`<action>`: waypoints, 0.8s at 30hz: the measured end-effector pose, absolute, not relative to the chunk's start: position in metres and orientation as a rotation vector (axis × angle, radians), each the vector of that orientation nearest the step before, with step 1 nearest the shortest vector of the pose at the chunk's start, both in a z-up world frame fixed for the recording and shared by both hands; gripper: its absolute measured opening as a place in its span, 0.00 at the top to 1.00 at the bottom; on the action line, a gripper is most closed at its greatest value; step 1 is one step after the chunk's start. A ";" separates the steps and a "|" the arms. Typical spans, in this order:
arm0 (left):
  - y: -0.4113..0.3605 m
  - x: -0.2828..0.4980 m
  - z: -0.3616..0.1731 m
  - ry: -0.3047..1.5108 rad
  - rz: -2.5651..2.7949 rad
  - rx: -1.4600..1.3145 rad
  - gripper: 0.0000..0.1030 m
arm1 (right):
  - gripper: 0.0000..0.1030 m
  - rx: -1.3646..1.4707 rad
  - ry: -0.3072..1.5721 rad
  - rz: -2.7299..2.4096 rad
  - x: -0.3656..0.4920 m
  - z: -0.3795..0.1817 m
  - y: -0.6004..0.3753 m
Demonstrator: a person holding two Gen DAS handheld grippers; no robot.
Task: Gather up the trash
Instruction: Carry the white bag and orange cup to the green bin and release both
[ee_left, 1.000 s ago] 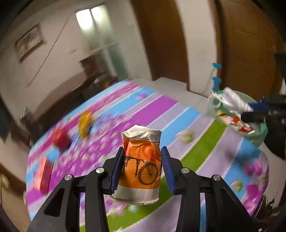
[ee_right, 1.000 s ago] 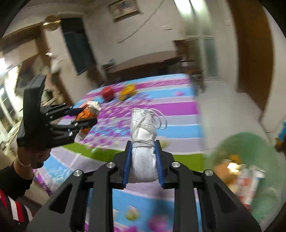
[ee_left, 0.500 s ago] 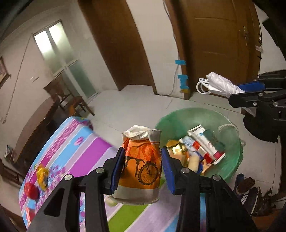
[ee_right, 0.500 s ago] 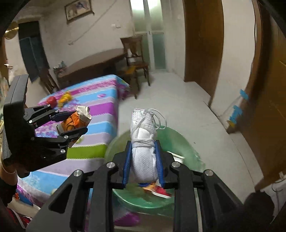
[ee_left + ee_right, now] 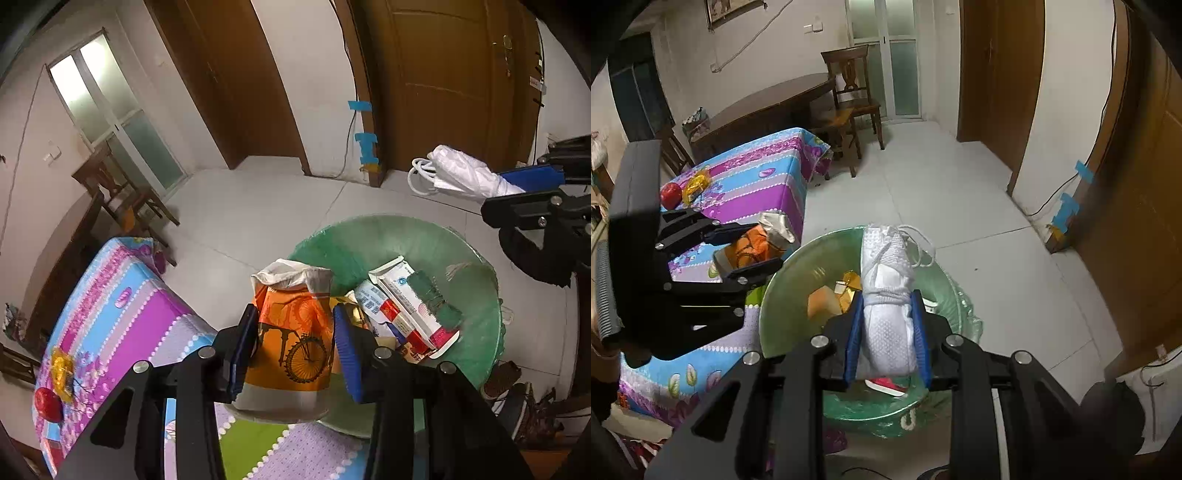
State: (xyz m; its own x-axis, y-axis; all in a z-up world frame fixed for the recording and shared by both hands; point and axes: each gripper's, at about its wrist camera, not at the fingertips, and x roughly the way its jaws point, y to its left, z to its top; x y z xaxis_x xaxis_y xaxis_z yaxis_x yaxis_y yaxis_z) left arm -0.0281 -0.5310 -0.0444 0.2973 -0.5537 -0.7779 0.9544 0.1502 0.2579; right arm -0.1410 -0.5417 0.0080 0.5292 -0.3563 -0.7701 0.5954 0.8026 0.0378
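Crushed cup (image 5: pixel 291 332) gripped betw. L fingers (image 5: pixel 243 345); white shoe (image 5: pixel 888 314) betw. R fingers (image 5: pixel 854 338).

- I am in a home, in a lived-in room with a pale tiled floor (image 5: pixel 960 206).
- Brown wooden doors (image 5: pixel 443 81) line the walls.
- A dark wooden dining table (image 5: pixel 768 107) and chair (image 5: pixel 853 92) stand by a frosted glass door (image 5: pixel 894 55).
- A framed picture (image 5: pixel 735 9) hangs high.
- Shoes (image 5: pixel 517 398) lie on the floor.

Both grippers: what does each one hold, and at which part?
Left gripper: crushed cup, by its sides. Right gripper: white shoe, across its middle.
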 end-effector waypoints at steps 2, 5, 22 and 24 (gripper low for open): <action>-0.531 -0.022 -0.047 0.623 -1.193 0.828 0.58 | 0.77 0.333 0.840 -0.570 -0.141 0.005 -0.547; -0.536 -0.013 -0.051 0.687 -1.254 0.778 0.58 | 0.75 0.347 0.846 -0.559 -0.140 -0.001 -0.550; -0.518 -0.012 -0.067 0.650 -1.272 0.703 0.13 | 0.35 0.339 0.761 -0.601 -0.166 -0.012 -0.546; -0.509 -0.013 -0.063 0.645 -1.282 0.670 0.13 | 0.35 0.324 0.734 -0.620 -0.173 -0.011 -0.538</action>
